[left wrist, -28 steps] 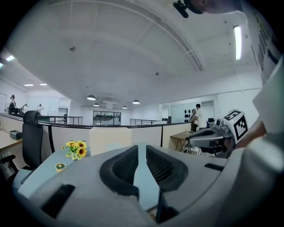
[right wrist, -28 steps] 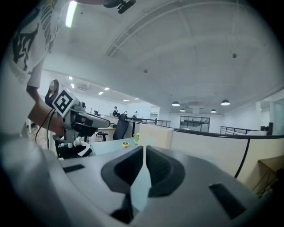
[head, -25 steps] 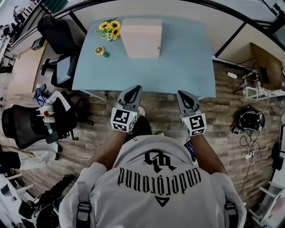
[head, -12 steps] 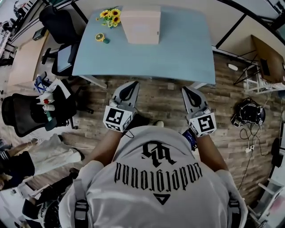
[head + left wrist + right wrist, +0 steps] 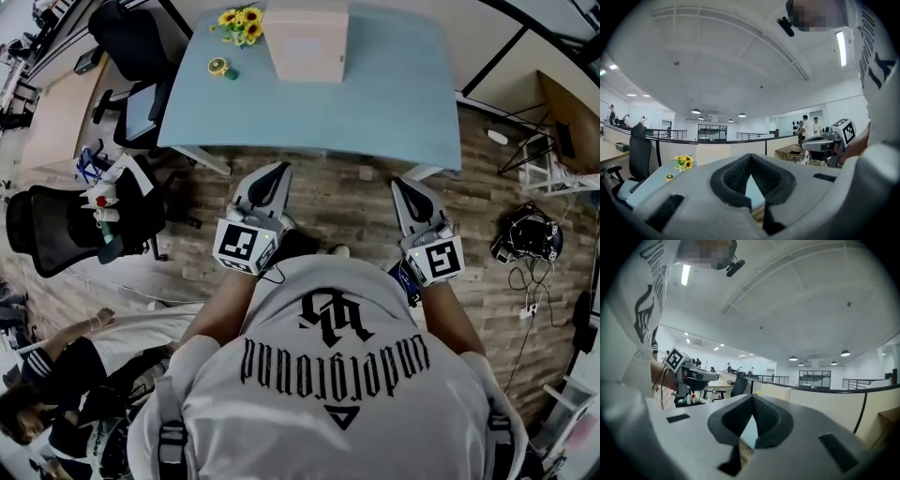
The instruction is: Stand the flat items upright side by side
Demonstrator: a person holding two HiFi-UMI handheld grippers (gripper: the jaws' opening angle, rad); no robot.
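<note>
A pale beige, box-like block (image 5: 307,42) stands at the far side of the light blue table (image 5: 375,112); whether it is one item or several flat ones side by side I cannot tell. It also shows in the left gripper view as a beige block (image 5: 712,152) behind the jaws. My left gripper (image 5: 278,171) and right gripper (image 5: 401,185) are held level in front of my chest, over the wooden floor and short of the table's near edge. Both are shut and hold nothing. Their closed jaws fill the gripper views, left gripper (image 5: 750,157) and right gripper (image 5: 752,397).
Sunflowers (image 5: 239,21) and a small yellow and green object (image 5: 220,67) sit at the table's far left. Black office chairs (image 5: 56,230) stand to the left. A dark bag with cables (image 5: 525,239) lies on the floor at right. A person (image 5: 56,394) crouches at lower left.
Both grippers have drawn back from the table's edge toward my body and risen a little. The table has slid further up the head view. A person has come into view at lower left.
</note>
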